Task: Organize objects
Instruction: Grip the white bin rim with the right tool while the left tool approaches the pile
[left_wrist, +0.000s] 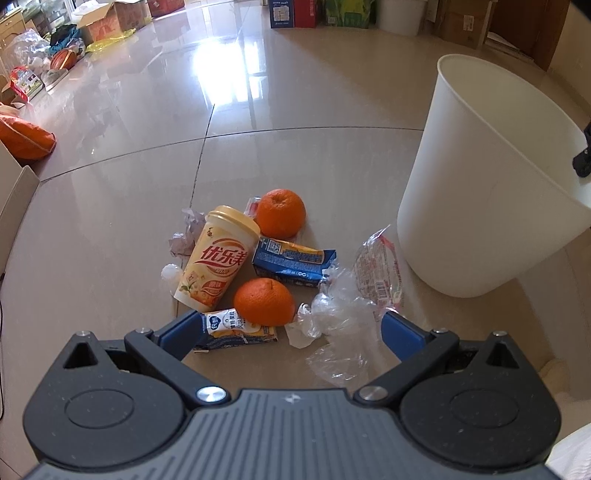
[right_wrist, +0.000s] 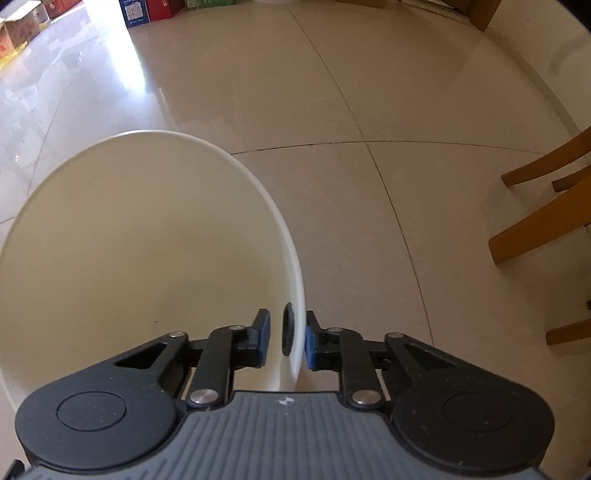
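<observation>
glossy beige floor tiles under a tilted, plain white bin

1. I am in a home, on a glossy tiled floor.
2. Cardboard boxes, bags and a basketball line my far wall.
3. Wooden chair legs stand to my right.
4. A wooden door stands ahead.

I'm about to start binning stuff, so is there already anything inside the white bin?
No, the right wrist view looks into the white bin and shows only its bare inner wall and bottom.
</observation>
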